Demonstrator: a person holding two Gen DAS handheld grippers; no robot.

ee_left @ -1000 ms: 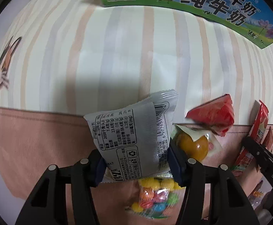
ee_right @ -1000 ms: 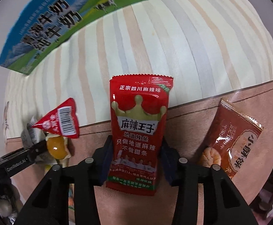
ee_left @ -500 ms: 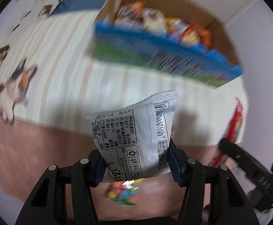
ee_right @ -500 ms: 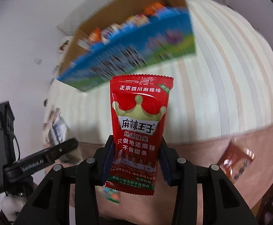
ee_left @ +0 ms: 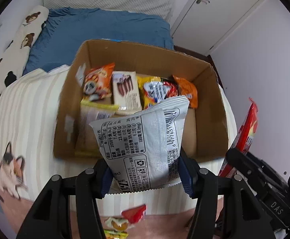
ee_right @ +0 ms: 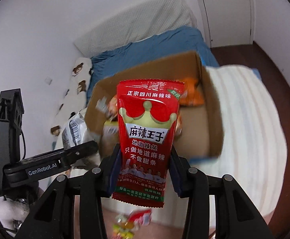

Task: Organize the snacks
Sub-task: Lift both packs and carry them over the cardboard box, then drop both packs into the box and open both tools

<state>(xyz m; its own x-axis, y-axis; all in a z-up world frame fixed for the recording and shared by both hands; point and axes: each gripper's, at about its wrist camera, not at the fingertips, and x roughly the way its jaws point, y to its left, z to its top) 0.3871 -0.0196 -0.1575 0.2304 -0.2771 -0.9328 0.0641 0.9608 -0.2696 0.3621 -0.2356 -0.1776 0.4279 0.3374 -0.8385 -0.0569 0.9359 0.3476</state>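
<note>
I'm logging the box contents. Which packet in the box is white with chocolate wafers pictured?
The white wafer packet, lying between the orange packet at the left and the yellow packet in the box.

The red packet [ee_right: 145,145] hides much of the blurred cardboard box [ee_right: 212,119].

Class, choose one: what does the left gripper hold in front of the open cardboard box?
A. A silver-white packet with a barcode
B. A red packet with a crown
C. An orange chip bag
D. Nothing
A: the left gripper is shut on the silver-white packet, whose barcode and nutrition table face the camera, before the cardboard box.
</note>
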